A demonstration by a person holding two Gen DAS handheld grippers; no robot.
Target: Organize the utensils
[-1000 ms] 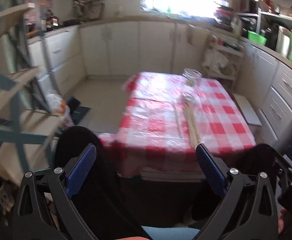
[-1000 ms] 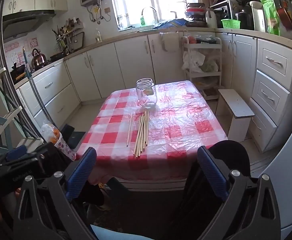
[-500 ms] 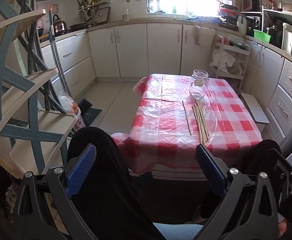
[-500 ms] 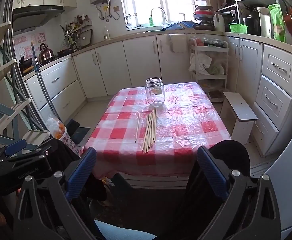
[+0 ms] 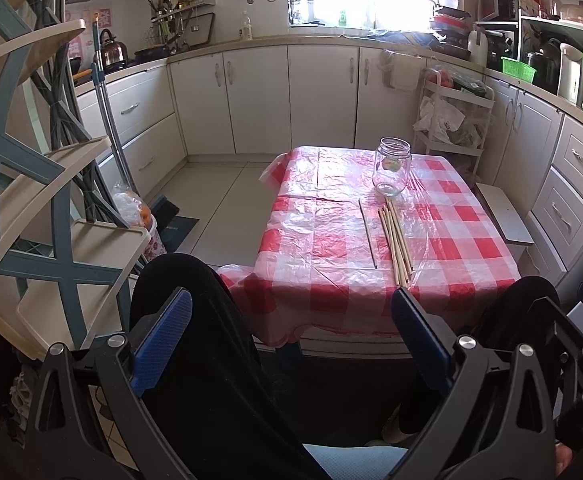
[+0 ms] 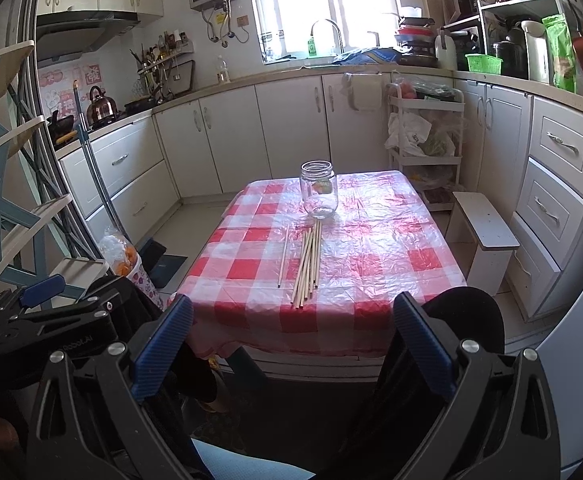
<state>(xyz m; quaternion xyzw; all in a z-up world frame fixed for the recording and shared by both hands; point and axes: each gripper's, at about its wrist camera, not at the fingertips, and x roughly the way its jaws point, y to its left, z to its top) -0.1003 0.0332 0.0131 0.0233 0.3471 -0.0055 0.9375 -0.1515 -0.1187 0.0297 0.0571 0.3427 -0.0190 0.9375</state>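
Several wooden chopsticks (image 5: 396,240) (image 6: 308,258) lie in a loose bundle on a low table with a red-and-white checked cloth (image 5: 323,248) (image 6: 371,248). One stick (image 5: 367,232) (image 6: 283,254) lies apart to their left. An empty clear glass jar (image 5: 391,165) (image 6: 319,188) stands upright just beyond the bundle. My left gripper (image 5: 291,320) is open, held well short of the table's near edge, above the person's dark-clad knees. My right gripper (image 6: 291,320) is open too, equally far back. Both hold nothing.
A blue-and-cream tiered shelf (image 5: 31,200) stands close on the left. A small white stool (image 6: 483,228) sits right of the table, beside white drawers (image 6: 555,184). A rolling cart (image 6: 423,136) stands behind. A mop (image 6: 99,184) leans on the left cabinets.
Both views have tilted up and steadied, the left one no longer blurred. The table, jar and sticks now sit more centred. Both grippers stay open.
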